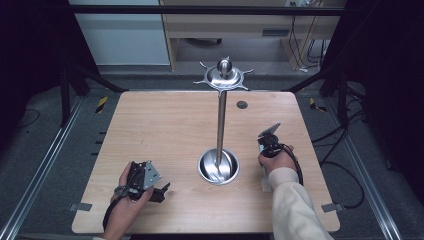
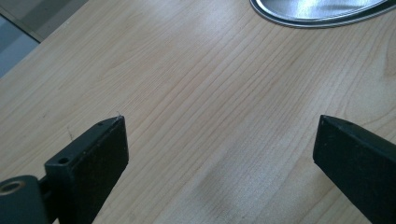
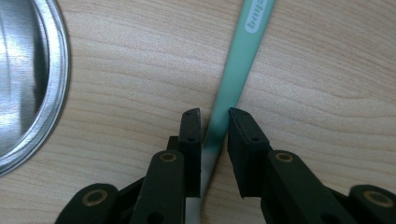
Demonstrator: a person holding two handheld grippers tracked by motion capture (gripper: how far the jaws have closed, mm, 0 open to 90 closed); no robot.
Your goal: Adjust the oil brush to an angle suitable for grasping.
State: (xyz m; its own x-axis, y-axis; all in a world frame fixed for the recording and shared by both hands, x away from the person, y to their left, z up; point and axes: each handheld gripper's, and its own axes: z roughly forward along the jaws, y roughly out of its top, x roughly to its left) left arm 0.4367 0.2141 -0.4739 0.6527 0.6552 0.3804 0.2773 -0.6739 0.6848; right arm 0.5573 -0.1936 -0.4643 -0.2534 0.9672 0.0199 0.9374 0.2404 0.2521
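Fingers of the right gripper [image 3: 215, 116] are clamped on a green toothbrush [image 3: 238, 56] lying at three o'clock of the steel bowl [image 1: 218, 166] (handle pointing to twelve); the left gripper [image 2: 219, 140] gapes wide over bare table [image 2: 187, 84].

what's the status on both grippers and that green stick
Left gripper open over bare table. Right gripper jaws closed around the green stick, which lies flat on the wood. Steel stand close beside it, nothing blocking.
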